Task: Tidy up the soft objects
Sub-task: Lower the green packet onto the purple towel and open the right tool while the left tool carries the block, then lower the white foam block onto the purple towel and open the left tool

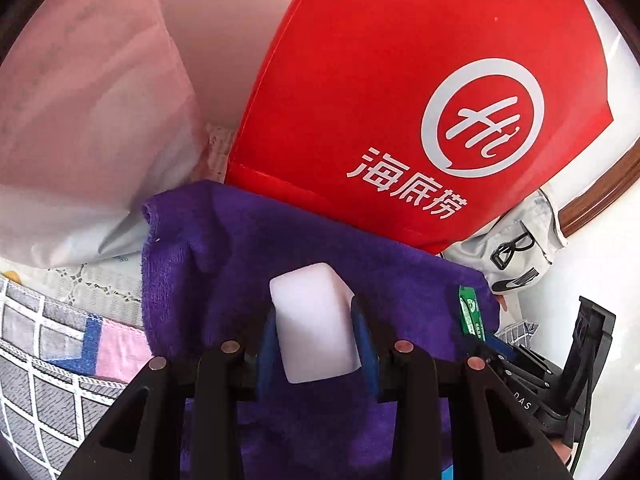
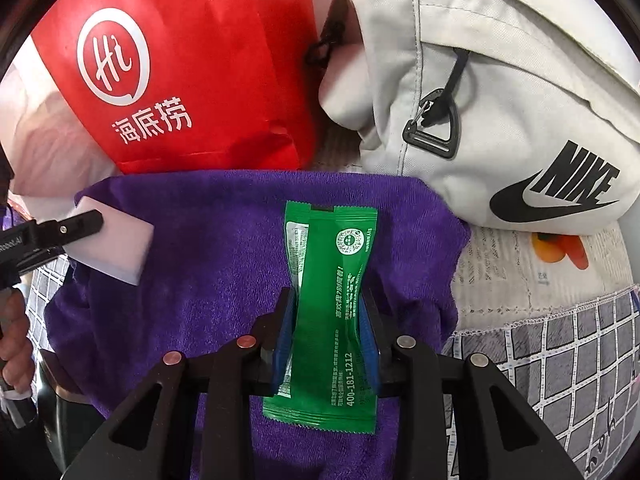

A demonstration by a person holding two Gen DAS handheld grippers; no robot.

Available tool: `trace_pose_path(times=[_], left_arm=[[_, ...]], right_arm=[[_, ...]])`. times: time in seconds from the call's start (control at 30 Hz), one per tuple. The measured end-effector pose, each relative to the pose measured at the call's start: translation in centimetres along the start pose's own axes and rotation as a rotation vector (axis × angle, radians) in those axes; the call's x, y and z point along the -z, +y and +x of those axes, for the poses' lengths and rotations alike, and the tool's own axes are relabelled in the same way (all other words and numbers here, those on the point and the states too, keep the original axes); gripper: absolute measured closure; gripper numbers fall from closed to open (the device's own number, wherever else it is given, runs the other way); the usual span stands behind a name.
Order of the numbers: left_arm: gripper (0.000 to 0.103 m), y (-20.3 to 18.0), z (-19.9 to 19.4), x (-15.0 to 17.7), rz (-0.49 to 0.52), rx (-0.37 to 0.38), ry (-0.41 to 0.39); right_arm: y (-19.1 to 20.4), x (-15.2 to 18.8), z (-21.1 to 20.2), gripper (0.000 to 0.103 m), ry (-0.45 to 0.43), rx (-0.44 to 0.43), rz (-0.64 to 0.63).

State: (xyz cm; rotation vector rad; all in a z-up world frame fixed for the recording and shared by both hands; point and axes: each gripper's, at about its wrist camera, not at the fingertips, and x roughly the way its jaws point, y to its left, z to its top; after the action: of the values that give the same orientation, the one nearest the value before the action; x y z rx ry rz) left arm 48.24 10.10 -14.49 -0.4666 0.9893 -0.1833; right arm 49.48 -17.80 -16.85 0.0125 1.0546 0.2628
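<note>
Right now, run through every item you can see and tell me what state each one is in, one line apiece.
White foam block: squeezed between the left gripper fingers, over the towel.
Green foil sachet: sealed, pinched at its middle by the right gripper.
Purple terry towel: spread flat, edges rumpled.
Red paper bag: standing behind the towel.
Pale grey fabric pouch: lying beside the red bag; whether it is zipped cannot be told.
</note>
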Motion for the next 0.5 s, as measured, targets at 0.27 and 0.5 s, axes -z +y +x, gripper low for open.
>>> trace_pose_path(times=[0.27, 0.5], left_arm=[[0.061, 0.1, 0.3, -0.1, -0.003, -0.010, 0.012], [0.043, 0.5, 0.5, -0.2, -0.008, -0.038, 0.032]], right_arm=[[0.5, -0.5, 1.1, 0.058, 0.016, 0.012, -0.015], [0.8, -0.4, 0.5, 0.037, -0.016, 0.002, -0.022]])
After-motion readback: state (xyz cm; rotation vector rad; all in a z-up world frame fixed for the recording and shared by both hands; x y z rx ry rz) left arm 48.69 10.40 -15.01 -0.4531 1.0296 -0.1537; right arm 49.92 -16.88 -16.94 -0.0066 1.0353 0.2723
